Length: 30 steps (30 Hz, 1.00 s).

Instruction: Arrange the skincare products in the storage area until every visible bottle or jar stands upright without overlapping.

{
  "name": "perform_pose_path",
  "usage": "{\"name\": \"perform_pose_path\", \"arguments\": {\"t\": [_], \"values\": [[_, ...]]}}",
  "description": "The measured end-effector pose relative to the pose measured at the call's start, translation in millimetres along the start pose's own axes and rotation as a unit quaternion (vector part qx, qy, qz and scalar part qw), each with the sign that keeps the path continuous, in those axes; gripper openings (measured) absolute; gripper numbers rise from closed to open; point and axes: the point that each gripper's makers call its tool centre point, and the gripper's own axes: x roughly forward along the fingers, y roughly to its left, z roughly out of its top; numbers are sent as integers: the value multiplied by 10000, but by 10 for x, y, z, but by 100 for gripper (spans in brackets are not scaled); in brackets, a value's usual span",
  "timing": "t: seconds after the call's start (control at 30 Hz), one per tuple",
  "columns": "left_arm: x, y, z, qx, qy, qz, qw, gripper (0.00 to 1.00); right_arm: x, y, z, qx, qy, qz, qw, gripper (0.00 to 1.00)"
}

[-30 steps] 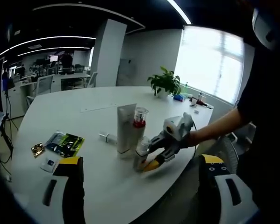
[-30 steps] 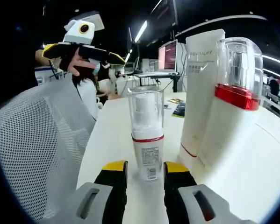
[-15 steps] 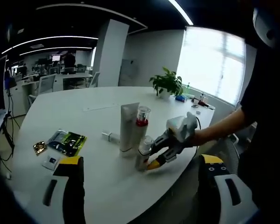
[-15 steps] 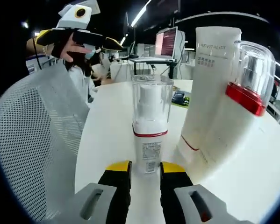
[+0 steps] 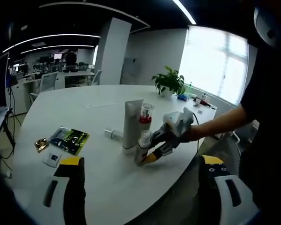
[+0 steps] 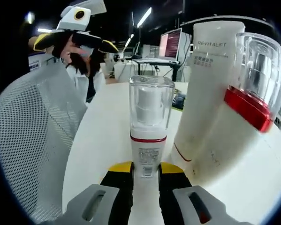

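An open office with a dark ceiling crossed by strip lights (image 5: pixel 183 10), a white square pillar (image 5: pixel 111 52), a bright window (image 5: pixel 214 63), a potted plant (image 5: pixel 169 83) on the large white table (image 5: pixel 65 111), and a mesh chair (image 6: pixel 32 140)

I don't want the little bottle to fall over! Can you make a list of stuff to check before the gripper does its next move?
1. Small pump bottle standing upright: ok.
2. Right gripper shut on its base, yellow tips on both sides: ok.
3. Tall white tube and red-banded bottle upright: ok.
4. Gap between small bottle and tube: ok, apart in the right gripper view.
5. Left gripper out of the way, open and empty: ok.
6. Item lying on the table behind the tube, upright or not: cannot tell what it is.
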Motion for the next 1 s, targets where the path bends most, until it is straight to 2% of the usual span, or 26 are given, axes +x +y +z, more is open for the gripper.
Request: {"name": "perform_pose_path", "arguments": {"t": [0.3, 0.4, 0.5, 0.57, 0.6, 0.67, 0.73, 0.8, 0.87, 1.0], "values": [[26, 34, -2, -19, 12, -14, 10000, 94, 31, -11, 7, -191, 61, 148, 9997, 11], [31, 39, -5, -10, 28, -15, 10000, 94, 32, 5, -9, -147, 90, 199, 9997, 13], [40, 41, 1, -17, 21, -25, 10000, 94, 9, -11, -35, 11, 148, 74, 9999, 16], [45, 40, 6, -14, 18, -31, 10000, 94, -50, -15, -39, 195, 148, -42, 9997, 16], [49, 36, 12, -10, 13, -35, 10000, 94, -88, -26, -68, 419, 217, -171, 9987, 16], [53, 38, 23, -21, -12, -44, 10000, 94, -142, -33, -153, 803, 488, -375, 9949, 15], [54, 53, 21, -31, -31, -43, 10000, 94, -191, -17, -190, 939, 716, -581, 9913, 15], [58, 61, 17, -50, -47, -43, 10000, 94, -224, 38, -162, 1224, 763, -720, 9869, 13], [67, 63, 13, -73, -63, -51, 9999, 94, -222, 129, -69, 1658, 671, -816, 9805, 13], [78, 42, 20, -74, -81, -85, 9999, 94, -161, 152, -66, 2143, 684, -1171, 9673, 12]]}}
